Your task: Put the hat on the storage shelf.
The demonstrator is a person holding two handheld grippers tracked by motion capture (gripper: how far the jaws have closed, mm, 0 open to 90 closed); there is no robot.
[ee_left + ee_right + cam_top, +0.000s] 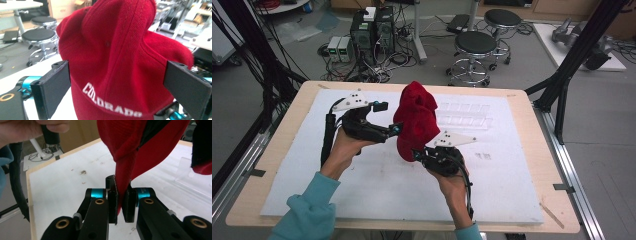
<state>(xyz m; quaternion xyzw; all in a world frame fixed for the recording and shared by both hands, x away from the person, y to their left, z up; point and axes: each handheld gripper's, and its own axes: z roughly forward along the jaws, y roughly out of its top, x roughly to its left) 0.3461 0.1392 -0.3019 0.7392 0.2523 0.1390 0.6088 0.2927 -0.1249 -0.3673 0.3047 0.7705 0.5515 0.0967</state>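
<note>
Item: red knit cap [416, 120], white lettering "COLORADO" [111, 104] along its lower band. Location — held up off the white mat [377, 185], over the middle of the table [282, 125], between the two grippers.

Right gripper [418, 154]: jaws closed on a fold of the cap's lower edge, red cloth pinched between the two pads [113, 200]. Judged purpose — it carries the cap's weight, so the body hangs free and can be turned or opened.

Left gripper [396, 129]: jaws spread wide, one to either side of the cap's band, nothing clamped. Whether the pads [53, 87] touch the cloth cannot be told. Judged purpose — lined up to take a second hold on the band, opposite the right one.

Also on the table: a clear plastic tray [464, 116], just right of the cap, at the far side of the mat. Stools [475, 47] stand on the floor beyond.
</note>
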